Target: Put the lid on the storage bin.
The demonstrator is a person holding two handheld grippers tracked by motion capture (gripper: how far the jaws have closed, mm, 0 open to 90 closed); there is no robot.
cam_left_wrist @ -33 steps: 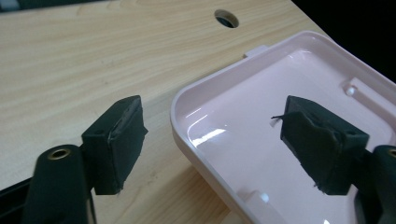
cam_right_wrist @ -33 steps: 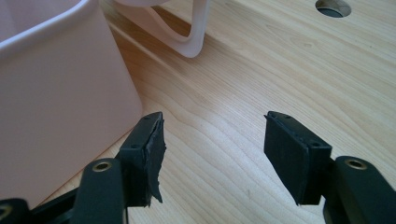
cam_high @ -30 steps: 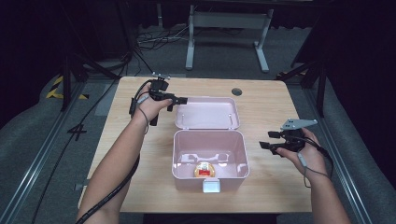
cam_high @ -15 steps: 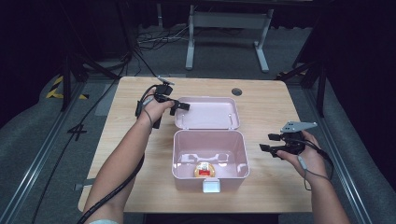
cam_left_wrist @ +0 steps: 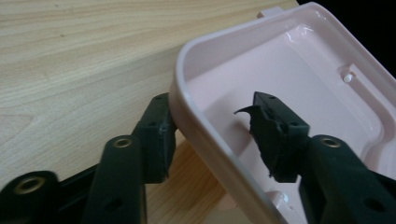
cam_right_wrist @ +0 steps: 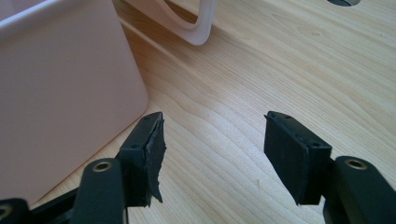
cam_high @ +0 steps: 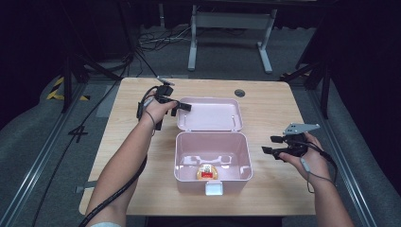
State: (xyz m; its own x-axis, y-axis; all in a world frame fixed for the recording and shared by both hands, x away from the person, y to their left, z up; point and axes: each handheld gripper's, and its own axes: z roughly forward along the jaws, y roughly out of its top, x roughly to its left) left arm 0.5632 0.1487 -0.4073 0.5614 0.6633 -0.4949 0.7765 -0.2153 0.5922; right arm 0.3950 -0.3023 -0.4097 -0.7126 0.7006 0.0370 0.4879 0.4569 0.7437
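Note:
A pink box stands open in the middle of the table, its lid laid back flat behind it. A small round yellow and red item lies on the box floor near the front wall. My left gripper is at the lid's near left corner. In the left gripper view it is open and straddles the lid rim, one jaw outside, one inside. My right gripper hovers open right of the box; in its own view it holds nothing, beside the box wall.
A white latch sticks out from the box's front. A round cable hole sits in the wooden tabletop behind the lid. Bare wood lies left and right of the box. Metal frame legs and cables stand on the floor beyond the table.
My left gripper has moved right and nearer, from beside the lid to its left corner, where the jaws now straddle the rim. The right gripper has barely shifted.

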